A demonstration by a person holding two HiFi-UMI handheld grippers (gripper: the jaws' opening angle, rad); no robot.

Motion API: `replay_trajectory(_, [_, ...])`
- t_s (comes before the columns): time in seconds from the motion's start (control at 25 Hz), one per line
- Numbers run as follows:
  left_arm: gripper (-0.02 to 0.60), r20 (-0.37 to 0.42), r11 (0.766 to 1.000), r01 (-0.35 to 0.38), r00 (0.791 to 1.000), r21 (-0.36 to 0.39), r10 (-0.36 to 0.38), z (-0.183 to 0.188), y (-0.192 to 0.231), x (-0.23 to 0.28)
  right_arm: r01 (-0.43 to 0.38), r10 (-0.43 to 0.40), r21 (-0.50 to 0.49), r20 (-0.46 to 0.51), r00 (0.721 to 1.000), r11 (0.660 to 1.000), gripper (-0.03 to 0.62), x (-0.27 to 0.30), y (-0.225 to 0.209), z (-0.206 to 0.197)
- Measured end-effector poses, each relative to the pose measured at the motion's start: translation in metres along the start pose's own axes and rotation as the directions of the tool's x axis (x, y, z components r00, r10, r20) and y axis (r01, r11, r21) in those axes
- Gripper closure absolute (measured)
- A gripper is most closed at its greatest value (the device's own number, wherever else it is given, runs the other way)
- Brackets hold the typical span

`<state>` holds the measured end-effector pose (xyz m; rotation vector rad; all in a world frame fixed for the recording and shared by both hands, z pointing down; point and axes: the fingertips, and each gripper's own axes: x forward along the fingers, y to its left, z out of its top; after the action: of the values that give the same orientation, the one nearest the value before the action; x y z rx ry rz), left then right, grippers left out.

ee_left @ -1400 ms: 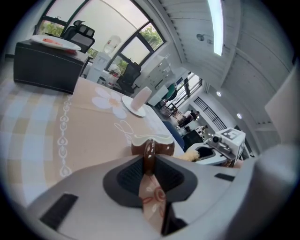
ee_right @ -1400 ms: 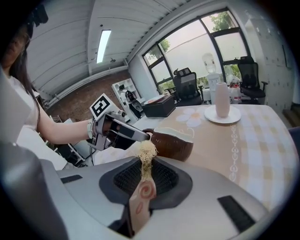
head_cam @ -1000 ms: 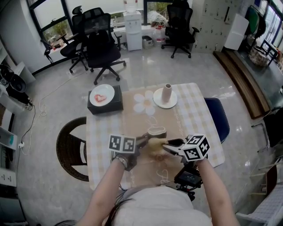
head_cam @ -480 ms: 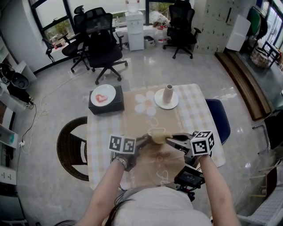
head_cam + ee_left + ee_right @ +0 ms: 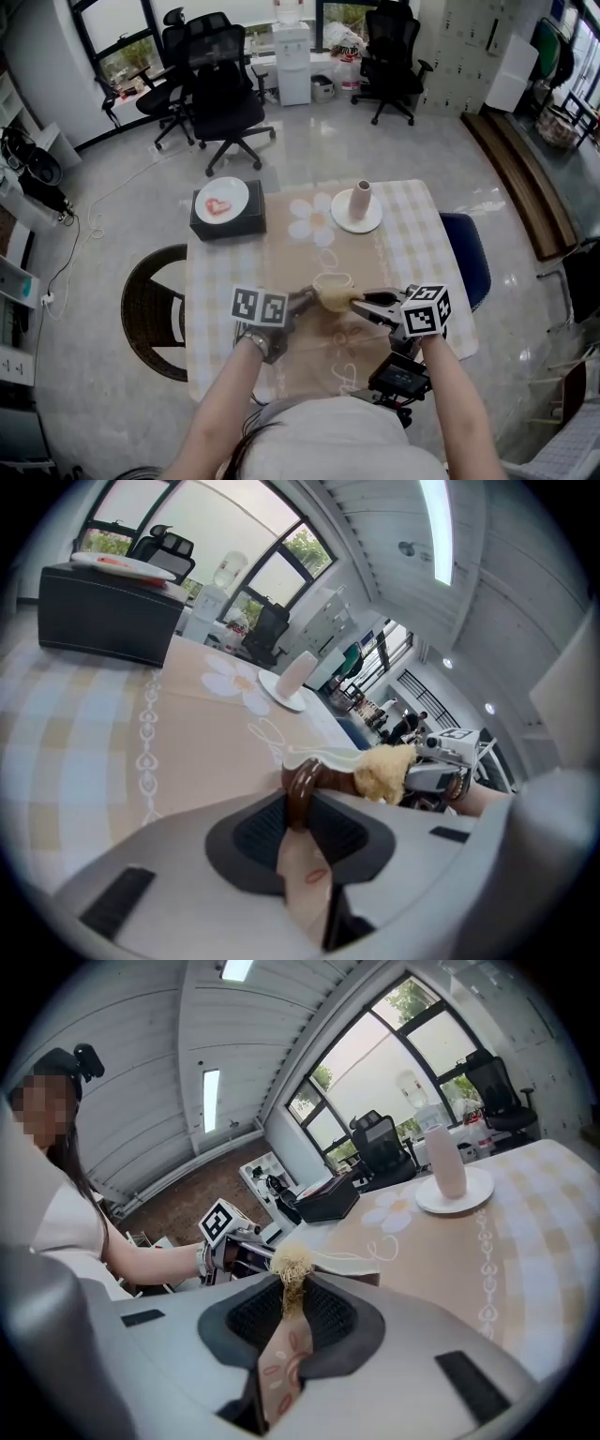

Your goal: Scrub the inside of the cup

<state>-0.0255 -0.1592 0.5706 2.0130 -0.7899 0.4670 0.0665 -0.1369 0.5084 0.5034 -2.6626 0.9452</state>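
Observation:
A cream cup with a brown handle is held just above the table's near middle. My left gripper is shut on that handle; the cup's rim shows beyond the jaws. My right gripper comes in from the right, shut on a straw-coloured loofah scrubber. The scrubber rests against the cup's right side at the rim. I cannot tell how far it reaches into the cup.
A black box bearing a white plate stands at the table's far left. A tall vase on a white saucer stands at the far right. The checked tablecloth covers the table. A wicker chair is left, a blue seat right.
My right gripper swung from in front of the cup out to its right side, bringing the scrubber up to the rim. The left gripper kept its hold on the handle.

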Motion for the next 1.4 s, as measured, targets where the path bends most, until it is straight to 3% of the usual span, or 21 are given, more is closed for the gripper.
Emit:
replay_trajectory(0.32, [0.512,0.006,1.0,-0.002,1.0,-0.019,0.002,0.002,0.004,0.0,-0.014,0.008,-0.04,-0.147,0.989,0.999,0.533,0.012,0.005,-0.031])
replay_trajectory(0.6, [0.512,0.002,1.0,-0.013,1.0,-0.018,0.013,0.001,0.007,0.0,0.018,-0.047,-0.106,-0.277,0.96,0.994,0.533,0.01,0.001,-0.054])
replay_trajectory(0.72, [0.512,-0.007,1.0,-0.025,1.0,-0.004,0.025,-0.001,0.01,0.001,-0.045,0.027,-0.075,-0.225,0.974,0.996,0.533,0.005,0.012,-0.046])
replay_trajectory(0.84, [0.512,-0.009,1.0,-0.029,1.0,-0.002,0.029,-0.002,0.011,0.002,-0.09,0.086,-0.034,-0.097,0.992,0.995,0.533,-0.005,0.017,-0.021])
replay_trajectory(1.04, [0.512,-0.009,1.0,-0.03,1.0,-0.006,0.03,-0.001,0.014,0.002,-0.064,0.061,0.024,0.099,0.993,0.998,0.533,-0.021,0.004,0.015])
replay_trajectory(1.4, [0.509,-0.02,0.999,-0.046,0.999,-0.004,0.046,-0.003,0.019,0.002,-0.003,0.003,0.017,0.034,0.999,1.0,0.533,-0.015,-0.006,0.001])
